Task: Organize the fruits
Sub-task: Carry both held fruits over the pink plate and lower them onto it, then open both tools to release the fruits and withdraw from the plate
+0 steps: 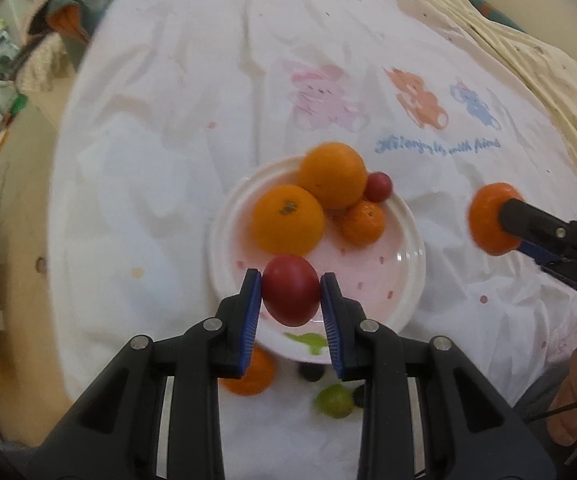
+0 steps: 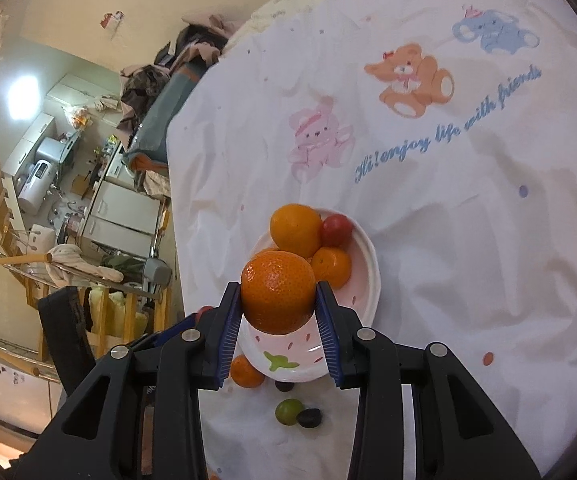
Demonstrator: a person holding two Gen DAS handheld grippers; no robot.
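The red tomato [image 1: 290,290] hangs clamped in the left gripper [image 1: 290,300] jaws over the plate [image 1: 404,280] rim nearest the camera. The right gripper [image 2: 278,312] jaws clamp a mandarin [image 2: 277,290] above that plate, which holds oranges [image 1: 288,218] on the bed's white sheet [image 1: 168,160].

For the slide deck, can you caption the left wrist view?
Left claw grips a red oval tomato over the white round plate of oranges; right claw carries an orange mandarin.
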